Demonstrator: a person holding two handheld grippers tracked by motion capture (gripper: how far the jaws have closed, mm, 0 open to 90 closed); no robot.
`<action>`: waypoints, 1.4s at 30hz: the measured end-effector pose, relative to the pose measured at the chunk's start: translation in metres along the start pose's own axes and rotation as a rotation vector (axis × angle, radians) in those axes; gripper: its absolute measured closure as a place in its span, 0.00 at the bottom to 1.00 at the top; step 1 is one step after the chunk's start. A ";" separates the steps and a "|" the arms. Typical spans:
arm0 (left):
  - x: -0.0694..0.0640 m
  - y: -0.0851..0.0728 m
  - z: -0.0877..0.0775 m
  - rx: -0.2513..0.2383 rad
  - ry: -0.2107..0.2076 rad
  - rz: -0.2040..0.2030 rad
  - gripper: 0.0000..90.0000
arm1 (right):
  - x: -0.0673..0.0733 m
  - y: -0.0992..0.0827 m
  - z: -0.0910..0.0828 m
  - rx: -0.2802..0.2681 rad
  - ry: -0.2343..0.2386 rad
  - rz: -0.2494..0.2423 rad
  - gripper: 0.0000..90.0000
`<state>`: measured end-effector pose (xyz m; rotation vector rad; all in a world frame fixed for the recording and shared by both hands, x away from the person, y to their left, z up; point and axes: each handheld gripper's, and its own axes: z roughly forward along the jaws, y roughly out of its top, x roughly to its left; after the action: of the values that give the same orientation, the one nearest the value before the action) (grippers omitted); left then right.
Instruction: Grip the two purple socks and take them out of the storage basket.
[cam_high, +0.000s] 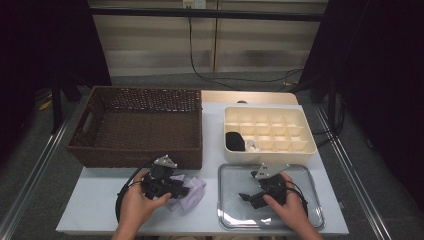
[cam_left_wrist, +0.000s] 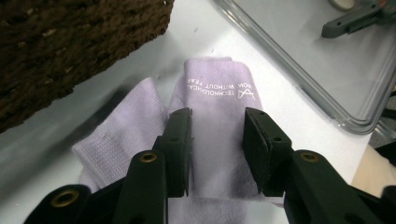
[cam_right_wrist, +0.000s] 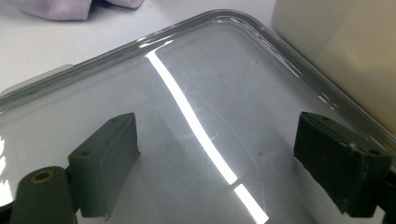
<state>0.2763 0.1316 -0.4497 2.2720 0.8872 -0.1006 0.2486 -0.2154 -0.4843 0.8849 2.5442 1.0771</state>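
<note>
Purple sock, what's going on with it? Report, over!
Left gripper open, jaws astride the purple sock, not yet pinching. Right gripper open, over the clear tray. Sock flat on table beside wicker basket. Nothing in the way.

A white bench (cam_high: 100, 210) is carrying a brown wicker basket (cam_high: 137, 125), a cream divided organizer box (cam_high: 270, 132), a clear tray (cam_high: 270, 197) and a lavender sock (cam_high: 192, 192).
</note>
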 end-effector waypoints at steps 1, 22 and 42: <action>0.000 0.000 0.000 0.001 0.005 0.004 0.69 | 0.000 0.000 0.000 0.000 0.000 0.001 0.15; -0.018 0.006 0.011 0.050 -0.015 0.129 0.87 | 0.000 0.000 0.000 0.000 0.000 0.000 0.14; -0.018 0.024 0.016 -0.017 -0.017 0.162 0.76 | 0.018 0.013 0.001 0.015 0.043 -0.077 0.17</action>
<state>0.2800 0.0989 -0.4428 2.3140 0.6894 -0.0397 0.2399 -0.1968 -0.4754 0.7681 2.6021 1.0665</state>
